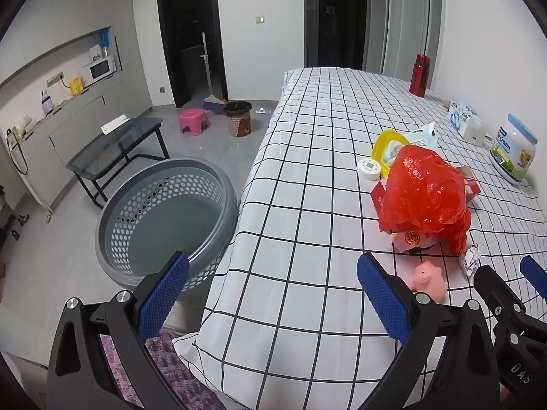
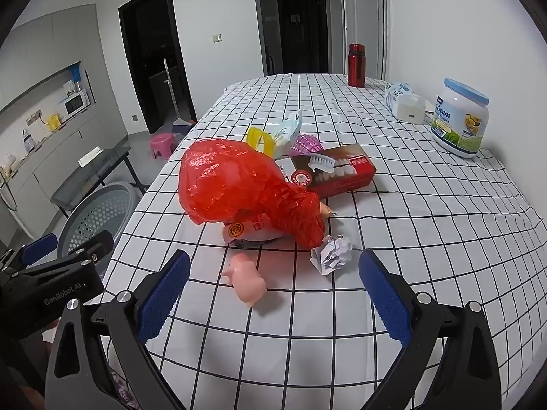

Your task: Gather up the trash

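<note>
The counter [image 2: 427,239], covered in a checked cloth, is carrying the clutter. The grey basket [image 1: 164,218] is standing on the floor just beside its left edge. A red plastic bag [image 2: 236,188] is lying crumpled mid-counter, long axis running from far-left to near-right. A crumpled paper ball [image 2: 331,251] is sitting at its near end, with a pink pig toy [image 2: 247,278] beside it. The left gripper [image 1: 273,294] and right gripper [image 2: 273,294] are hovering with fingers [image 2: 164,294] spread wide, holding and touching nothing.
</note>
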Available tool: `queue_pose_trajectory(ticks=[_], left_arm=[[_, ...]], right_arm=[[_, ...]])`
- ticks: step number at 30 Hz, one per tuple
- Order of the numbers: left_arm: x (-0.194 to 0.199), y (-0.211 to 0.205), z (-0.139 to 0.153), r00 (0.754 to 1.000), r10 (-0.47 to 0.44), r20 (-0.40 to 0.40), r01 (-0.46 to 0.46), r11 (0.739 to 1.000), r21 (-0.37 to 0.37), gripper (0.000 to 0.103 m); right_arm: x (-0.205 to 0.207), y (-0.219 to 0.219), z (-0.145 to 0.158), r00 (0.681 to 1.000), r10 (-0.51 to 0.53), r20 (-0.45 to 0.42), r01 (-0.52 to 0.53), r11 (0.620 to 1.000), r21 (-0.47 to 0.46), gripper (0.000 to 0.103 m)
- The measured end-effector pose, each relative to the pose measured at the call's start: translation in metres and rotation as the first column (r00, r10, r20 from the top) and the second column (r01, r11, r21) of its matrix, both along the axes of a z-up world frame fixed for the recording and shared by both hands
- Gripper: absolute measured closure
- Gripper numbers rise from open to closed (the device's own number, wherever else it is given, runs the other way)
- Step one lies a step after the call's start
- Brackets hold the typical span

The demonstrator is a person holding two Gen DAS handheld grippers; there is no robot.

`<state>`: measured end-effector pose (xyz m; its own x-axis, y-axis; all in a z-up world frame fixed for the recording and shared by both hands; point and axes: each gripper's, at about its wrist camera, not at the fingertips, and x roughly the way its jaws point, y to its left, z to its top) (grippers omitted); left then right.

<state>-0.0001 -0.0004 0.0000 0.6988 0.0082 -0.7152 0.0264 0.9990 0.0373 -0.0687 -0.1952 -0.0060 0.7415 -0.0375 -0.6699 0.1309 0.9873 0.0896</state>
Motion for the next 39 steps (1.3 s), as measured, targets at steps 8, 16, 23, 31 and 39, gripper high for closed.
queue_pose_trajectory(ticks=[8, 16, 23, 31, 39], left_arm=[[-0.002, 0.008, 0.005, 1.0, -0.002, 0.003, 0.002, 1.0, -0.006, 0.006], [-0.001, 0.008, 0.008, 1.0, 0.005, 0.01, -0.005, 1.0, -0.003, 0.006], [-0.006, 0.011, 0.012, 1.0, 0.008, 0.017, -0.008, 1.0, -0.002, 0.006], [-0.006, 0.01, 0.014, 1.0, 0.009, 0.021, -0.009, 1.0, 0.004, 0.006], [-0.007, 0.008, 0.014, 1.0, 0.009, 0.022, -0.009, 1.0, 0.008, 0.006]], right_arm=[[-0.002, -0.001, 0.001, 1.0, 0.0, 0.004, -0.001, 1.0, 0.005, 0.009], [0.001, -0.002, 0.005, 1.0, 0.001, 0.004, -0.001, 1.0, 0.004, 0.009], [-0.001, -0.002, 0.005, 1.0, 0.001, 0.008, -0.001, 1.0, 0.004, 0.009], [-0.004, 0.001, 0.005, 1.0, 0.004, 0.015, -0.004, 1.0, 0.008, 0.009], [-0.005, 0.001, 0.006, 1.0, 0.007, 0.011, -0.008, 1.0, 0.014, 0.009]])
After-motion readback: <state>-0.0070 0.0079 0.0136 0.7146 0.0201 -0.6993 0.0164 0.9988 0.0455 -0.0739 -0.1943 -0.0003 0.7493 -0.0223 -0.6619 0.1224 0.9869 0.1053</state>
